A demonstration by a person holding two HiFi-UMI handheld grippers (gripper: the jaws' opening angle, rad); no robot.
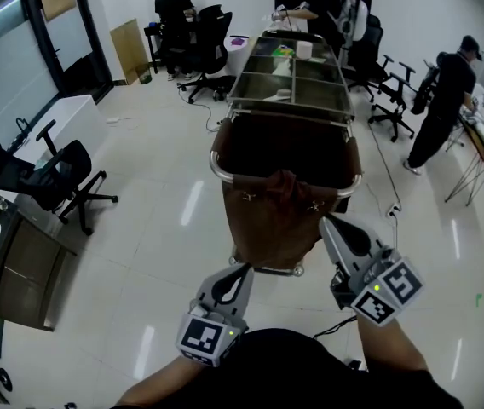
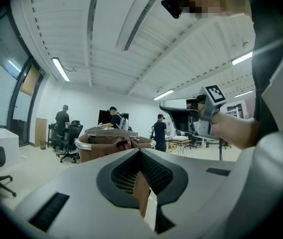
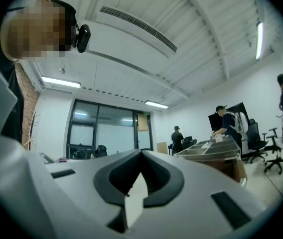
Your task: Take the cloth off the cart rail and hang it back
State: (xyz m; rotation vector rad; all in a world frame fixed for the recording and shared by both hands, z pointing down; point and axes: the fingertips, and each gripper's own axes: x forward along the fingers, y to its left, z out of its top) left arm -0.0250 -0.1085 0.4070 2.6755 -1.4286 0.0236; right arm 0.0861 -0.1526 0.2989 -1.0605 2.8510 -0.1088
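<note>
Both claws are pinched shut and empty: left gripper (image 1: 244, 268) and right gripper (image 1: 325, 221) sit near the cart (image 1: 344, 113). The brown cloth (image 1: 281, 187) is draped over the near rail (image 1: 225, 175), above the bag (image 1: 263, 228). The top tray (image 1: 294, 79) holds a white cup-ish thing (image 1: 304, 49).

A black top (image 1: 285, 371) is worn. The left claw (image 1: 242, 268) and right claw (image 1: 325, 221) are shaped as grey wedges, each fitted with a black-and-white marker cube (image 1: 384, 292).

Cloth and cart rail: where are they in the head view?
cloth (image 1: 281, 186), head view, middle of the bunched brown fabric.
cart rail (image 1: 215, 170), head view, bare left bend of the metal tube.
</note>
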